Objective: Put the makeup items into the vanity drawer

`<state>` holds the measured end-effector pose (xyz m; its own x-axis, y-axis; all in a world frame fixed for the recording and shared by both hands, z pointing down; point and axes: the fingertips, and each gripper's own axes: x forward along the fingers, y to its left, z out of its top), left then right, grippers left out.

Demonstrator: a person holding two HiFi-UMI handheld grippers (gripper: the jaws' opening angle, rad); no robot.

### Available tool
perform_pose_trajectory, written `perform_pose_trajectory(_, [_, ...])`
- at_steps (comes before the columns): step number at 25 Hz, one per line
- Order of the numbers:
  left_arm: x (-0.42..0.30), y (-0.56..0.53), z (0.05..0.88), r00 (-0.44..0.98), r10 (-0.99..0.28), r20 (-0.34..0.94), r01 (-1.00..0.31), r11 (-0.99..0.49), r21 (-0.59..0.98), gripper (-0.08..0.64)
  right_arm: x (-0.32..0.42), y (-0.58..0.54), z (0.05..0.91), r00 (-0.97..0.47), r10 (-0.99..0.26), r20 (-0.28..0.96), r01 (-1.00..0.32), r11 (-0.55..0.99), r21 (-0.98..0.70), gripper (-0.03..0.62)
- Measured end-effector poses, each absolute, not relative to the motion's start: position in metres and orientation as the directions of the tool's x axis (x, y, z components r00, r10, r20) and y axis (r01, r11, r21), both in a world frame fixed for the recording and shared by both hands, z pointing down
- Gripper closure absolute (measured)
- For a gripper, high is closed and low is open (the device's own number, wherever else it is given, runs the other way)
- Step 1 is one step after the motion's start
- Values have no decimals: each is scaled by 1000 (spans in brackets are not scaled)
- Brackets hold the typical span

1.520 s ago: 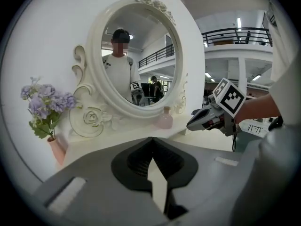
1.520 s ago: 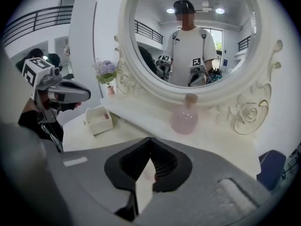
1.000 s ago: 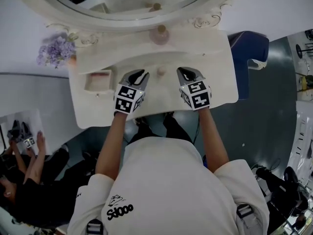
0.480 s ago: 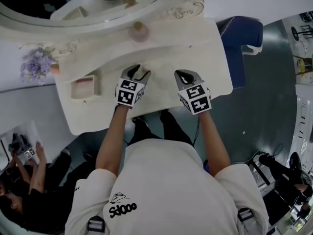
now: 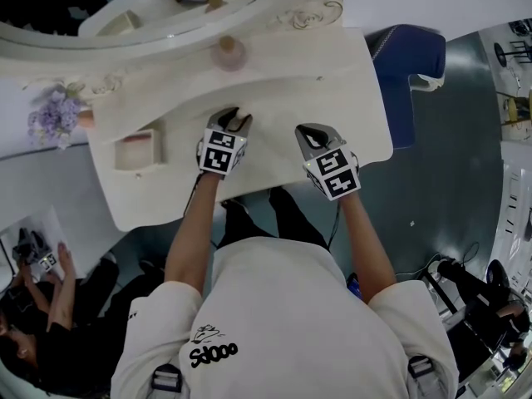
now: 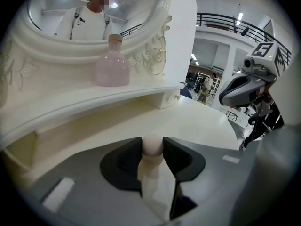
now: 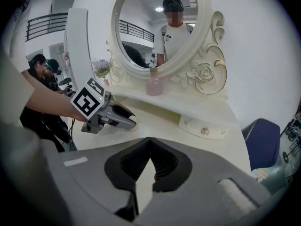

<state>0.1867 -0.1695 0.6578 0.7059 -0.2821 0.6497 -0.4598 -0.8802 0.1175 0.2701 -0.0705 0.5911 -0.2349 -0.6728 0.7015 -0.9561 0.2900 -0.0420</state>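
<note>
Since a second ago, the left gripper has been brought across to the small cream round-topped item, which then stood free on the counter between the two grippers. That item is now seen upright between the left gripper's jaws, which are closing; in the left gripper view both pads are set against its round top, and its base is on the counter.

The right gripper is held just above the counter to the right, near the left one but apart from it. Its jaws are brought fully together and nothing is caught between them.

A pink bottle is stood on the raised shelf below the mirror, behind the left gripper. A pulled-out drawer with a pinkish inside is seen at the counter's left end, well apart from the held item. A closed drawer with a knob is fitted under the shelf's right end.
</note>
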Motion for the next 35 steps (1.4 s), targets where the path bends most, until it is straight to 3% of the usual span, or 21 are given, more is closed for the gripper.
perform_pose_trajectory(14, [133, -179, 606, 711, -394, 583, -526, -848, 69, 449, 229, -100, 565, -292, -687, 665, -930, 367, -29, 589])
perform_pose_trajectory(35, [-92, -232, 562, 479, -673, 563, -803, -595, -29, 456, 42, -188, 544, -497, -600, 627, -785, 619, -30, 589])
